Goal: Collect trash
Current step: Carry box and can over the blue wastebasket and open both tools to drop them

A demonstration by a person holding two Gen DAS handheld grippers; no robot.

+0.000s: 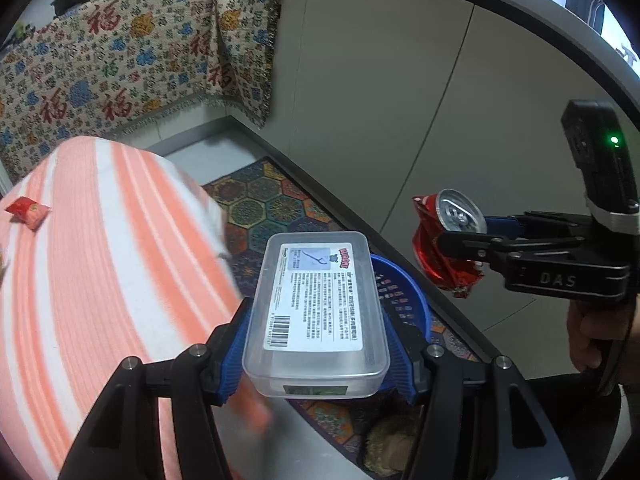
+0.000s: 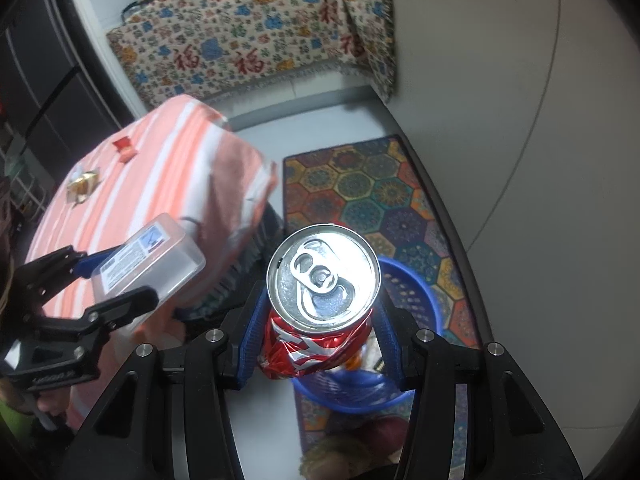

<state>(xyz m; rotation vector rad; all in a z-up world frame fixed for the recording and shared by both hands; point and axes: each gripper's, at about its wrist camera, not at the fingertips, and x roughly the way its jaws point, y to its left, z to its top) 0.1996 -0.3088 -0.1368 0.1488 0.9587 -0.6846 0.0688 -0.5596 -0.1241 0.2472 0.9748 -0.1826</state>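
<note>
My left gripper [image 1: 316, 344] is shut on a clear plastic box [image 1: 316, 312] with a white label, held above the floor beside the table; it also shows in the right wrist view [image 2: 148, 260]. My right gripper [image 2: 320, 340] is shut on a crushed red soda can [image 2: 320, 308], held over a blue basket [image 2: 416, 292]. The can [image 1: 448, 240] and the right gripper [image 1: 460, 236] show at the right of the left wrist view, above and right of the basket [image 1: 404, 292]. A red wrapper [image 1: 28, 210] lies on the striped table; it also shows in the right wrist view [image 2: 124, 148].
A table with an orange-and-white striped cloth [image 1: 100, 260] stands at the left. A gold wrapper [image 2: 82, 186] lies on it. A patterned rug [image 2: 372, 196] lies under the basket. A grey cabinet wall [image 1: 400, 100] runs along the right. A patterned cloth [image 2: 248, 32] hangs behind.
</note>
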